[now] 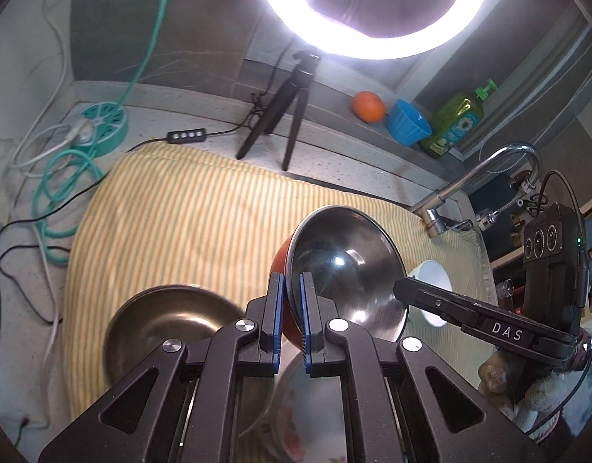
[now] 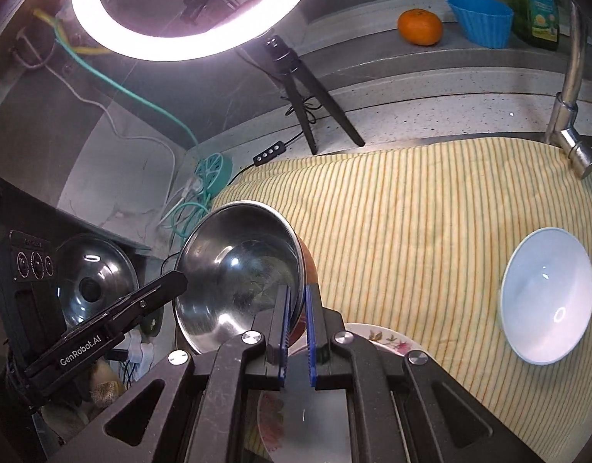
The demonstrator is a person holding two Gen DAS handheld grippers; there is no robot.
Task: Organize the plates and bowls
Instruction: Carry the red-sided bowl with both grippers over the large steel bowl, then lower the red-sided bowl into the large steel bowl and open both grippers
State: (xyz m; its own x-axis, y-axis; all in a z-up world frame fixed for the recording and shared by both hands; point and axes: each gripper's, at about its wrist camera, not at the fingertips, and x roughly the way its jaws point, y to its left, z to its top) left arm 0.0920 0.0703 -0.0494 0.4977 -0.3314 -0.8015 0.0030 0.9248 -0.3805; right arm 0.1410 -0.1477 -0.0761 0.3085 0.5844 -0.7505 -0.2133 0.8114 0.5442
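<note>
A steel bowl with a red outside (image 1: 346,266) is held tilted in the air over a yellow striped cloth (image 1: 188,223). My left gripper (image 1: 292,289) is shut on its left rim. My right gripper (image 2: 296,301) is shut on the opposite rim of the same bowl (image 2: 238,266). Below the bowl lies a floral plate (image 2: 388,337), also seen in the left wrist view (image 1: 296,416). A dark metal bowl (image 1: 168,320) sits on the cloth at the left. A white bowl (image 2: 547,297) sits on the cloth at the right.
A ring light on a black tripod (image 1: 284,115) stands behind the cloth. A tap (image 2: 570,115) rises at the right. An orange (image 2: 419,27), a blue cup (image 2: 485,19) and a green soap bottle (image 1: 458,119) stand on the back ledge. Cables and a teal reel (image 1: 103,123) lie at the left. A glass pot lid (image 2: 91,285) sits left.
</note>
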